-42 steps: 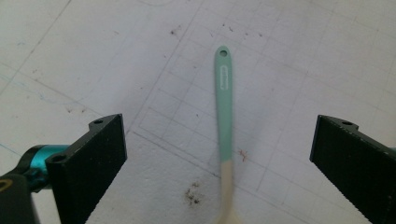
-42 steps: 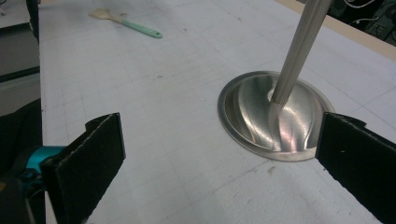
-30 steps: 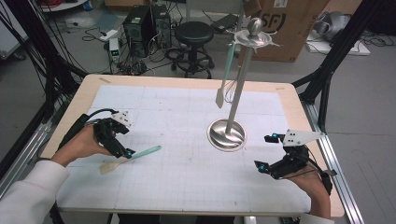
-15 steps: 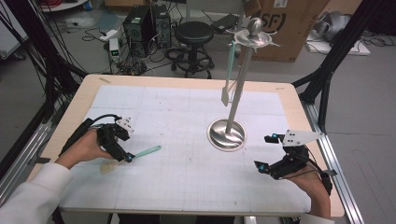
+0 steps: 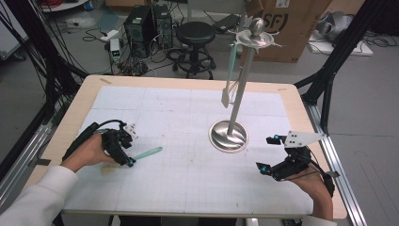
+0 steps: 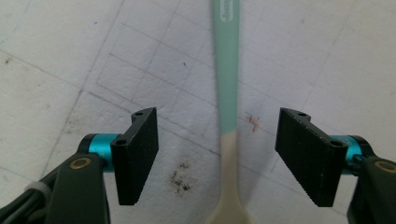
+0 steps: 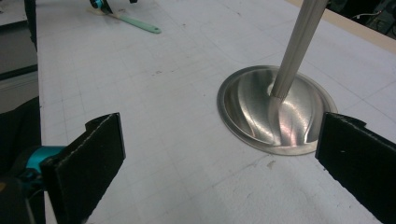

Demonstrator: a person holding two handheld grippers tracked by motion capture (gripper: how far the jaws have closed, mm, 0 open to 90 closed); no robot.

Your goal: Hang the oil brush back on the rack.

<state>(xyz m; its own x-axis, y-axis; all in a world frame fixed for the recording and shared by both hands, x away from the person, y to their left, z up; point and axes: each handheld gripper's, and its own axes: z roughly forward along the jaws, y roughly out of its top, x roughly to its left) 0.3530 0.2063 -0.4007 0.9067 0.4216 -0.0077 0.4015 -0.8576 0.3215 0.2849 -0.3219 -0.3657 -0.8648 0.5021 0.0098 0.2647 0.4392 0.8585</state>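
Note:
A utensil with a mint-green handle [image 5: 148, 152] and a cream head lies flat on the white mat at the left. My left gripper [image 5: 123, 151] points down over its neck. In the left gripper view the utensil [image 6: 226, 88] runs between the two pads [image 6: 137, 156] with a gap on each side. The left gripper [image 6: 217, 156] is open, and its jaws have just been closing around the utensil. A second mint utensil [image 5: 230, 70] hangs from the metal stand [image 5: 241, 89]. My right gripper [image 5: 267, 154] rests open near the stand's round base [image 7: 261, 107], with nothing between its fingers.
The stand's base [image 5: 229, 135] sits right of the mat's middle, its pole rising to a hooked top [image 5: 256, 37]. The wooden table edge [image 5: 80, 101] frames the mat. A black stool [image 5: 194, 33], computers and cables lie on the floor beyond.
My left gripper has sunk onto the utensil's neck and its jaws have narrowed. The utensil and the right gripper have stayed where they were.

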